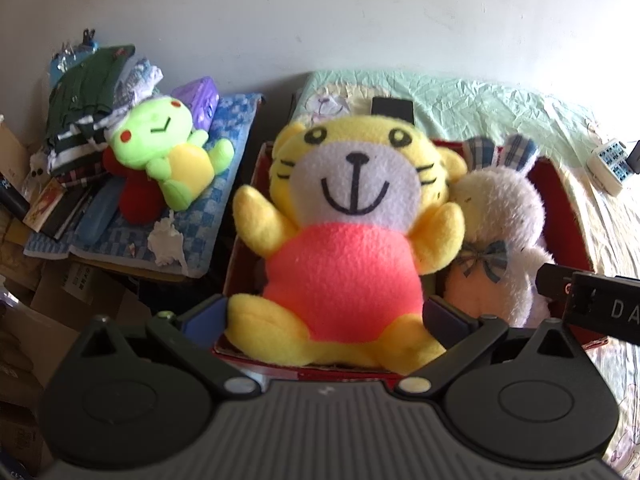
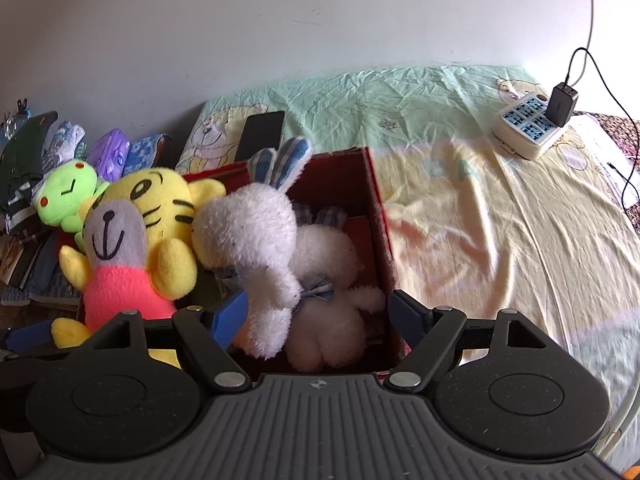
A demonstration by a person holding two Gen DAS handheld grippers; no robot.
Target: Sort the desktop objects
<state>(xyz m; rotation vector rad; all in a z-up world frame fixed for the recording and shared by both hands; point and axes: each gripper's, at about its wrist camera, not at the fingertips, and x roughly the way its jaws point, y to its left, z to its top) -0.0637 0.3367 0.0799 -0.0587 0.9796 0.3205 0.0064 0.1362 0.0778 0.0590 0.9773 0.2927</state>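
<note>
Both grippers' jaws stand wide: the left gripper (image 1: 325,316) straddles the yellow tiger (image 1: 344,240), the right gripper (image 2: 318,312) the white rabbits (image 2: 280,248) at its three o'clock in the red box (image 2: 380,216).

Both grippers are matte black plastic w/ ribbed grey centre plates, round side discs and silver pivot screws. Left gripper (image 1: 326,316) and right gripper (image 2: 318,310) carry blue finger pads. White lettering, possibly "DA", marks the right gripper's side in the left view.

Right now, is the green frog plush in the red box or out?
Out: the green frog plush lies on a blue checkered cloth left of the red box.
</note>
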